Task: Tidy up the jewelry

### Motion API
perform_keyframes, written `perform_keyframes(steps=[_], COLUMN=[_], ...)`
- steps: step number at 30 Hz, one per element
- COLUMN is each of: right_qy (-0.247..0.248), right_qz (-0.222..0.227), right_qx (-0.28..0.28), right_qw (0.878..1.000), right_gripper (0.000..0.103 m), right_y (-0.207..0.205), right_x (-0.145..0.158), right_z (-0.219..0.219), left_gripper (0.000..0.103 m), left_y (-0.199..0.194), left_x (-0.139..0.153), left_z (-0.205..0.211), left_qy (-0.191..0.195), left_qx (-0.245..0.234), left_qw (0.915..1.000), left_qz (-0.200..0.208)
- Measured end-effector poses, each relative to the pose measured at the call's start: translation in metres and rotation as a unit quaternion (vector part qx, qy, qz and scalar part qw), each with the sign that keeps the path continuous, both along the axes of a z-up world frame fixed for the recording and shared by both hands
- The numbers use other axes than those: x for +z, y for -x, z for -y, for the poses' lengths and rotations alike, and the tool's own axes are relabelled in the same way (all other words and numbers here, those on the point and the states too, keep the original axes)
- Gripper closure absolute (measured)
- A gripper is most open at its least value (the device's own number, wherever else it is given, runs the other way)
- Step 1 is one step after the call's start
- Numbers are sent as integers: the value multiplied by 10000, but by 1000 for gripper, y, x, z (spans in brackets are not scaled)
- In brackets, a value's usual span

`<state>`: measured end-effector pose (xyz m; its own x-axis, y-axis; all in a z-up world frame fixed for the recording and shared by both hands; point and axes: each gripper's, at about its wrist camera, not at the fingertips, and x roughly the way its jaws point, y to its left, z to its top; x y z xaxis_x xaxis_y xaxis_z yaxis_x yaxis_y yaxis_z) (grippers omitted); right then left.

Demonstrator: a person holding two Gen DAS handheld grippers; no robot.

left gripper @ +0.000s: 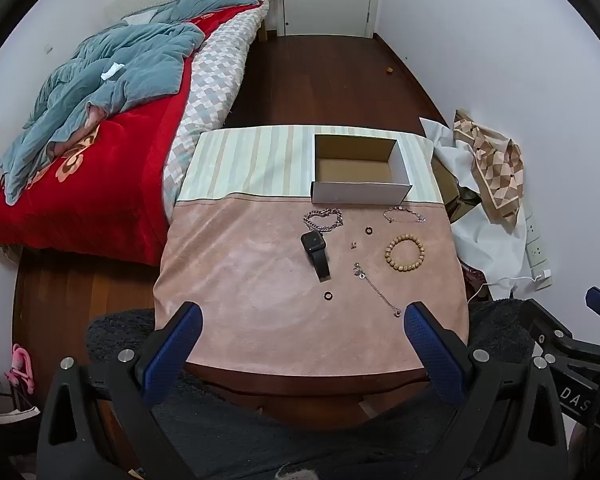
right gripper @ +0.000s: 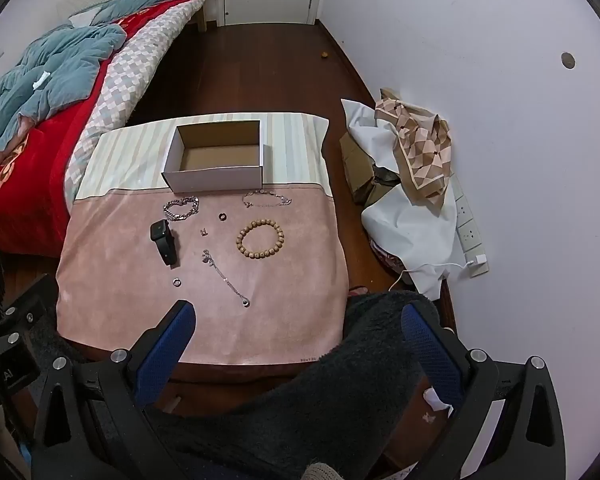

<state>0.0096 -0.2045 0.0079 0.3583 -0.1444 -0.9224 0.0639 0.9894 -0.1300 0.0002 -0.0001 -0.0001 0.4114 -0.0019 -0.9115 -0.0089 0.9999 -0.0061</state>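
The table carries a pink cloth with a striped band at its far edge, which gives every small metal piece a plain, contrasting background. The open cardboard box stands on the striped band at the far side, empty, its open top facing up; it is judged to be the destination, and its position directly behind the jewelry keeps each transfer short. The left gripper hangs above the near table edge with its jaws spread wide and nothing between them. The right gripper is held likewise at the near right corner, jaws wide and empty, so both tools are judged ready for a first pick and no item is yet stored. The items lie well apart from one another on the pink area, which leaves finger clearance around each. In order of size: the black smartwatch lies flat left of centre; the wooden bead bracelet lies to the right; the heavy silver chain and the thin bracelet lie just in front of the box; the thin necklace runs diagonally toward the near edge; a dark ring, a second ring and a small earring lie between them.
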Motion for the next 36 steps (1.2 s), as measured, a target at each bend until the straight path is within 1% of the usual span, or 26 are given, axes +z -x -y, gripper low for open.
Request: perform_keyframes(steps=[13, 17, 30, 36], right_qy=[49, 72, 145, 131], right_qz=[32, 65, 130, 148], right_qx=[-6, -1, 21, 22], right_qw=[10000, 10000, 9998, 9998], right_gripper=[0, 0, 0, 0], right_y=[5, 1, 4, 4], right_x=[3, 3, 12, 15], right_z=[-3, 0, 1, 3], left_gripper=[0, 0, 0, 0], left_y=[-1, -4, -1, 3], left_x=[0, 2, 3, 11], left_z=[2, 1, 5, 4], left_qy=[21, 32, 60, 59], left_qx=[3, -14, -2, 31], left_qw=[10000, 10000, 10000, 9999], left_qz=[27, 37, 76, 135])
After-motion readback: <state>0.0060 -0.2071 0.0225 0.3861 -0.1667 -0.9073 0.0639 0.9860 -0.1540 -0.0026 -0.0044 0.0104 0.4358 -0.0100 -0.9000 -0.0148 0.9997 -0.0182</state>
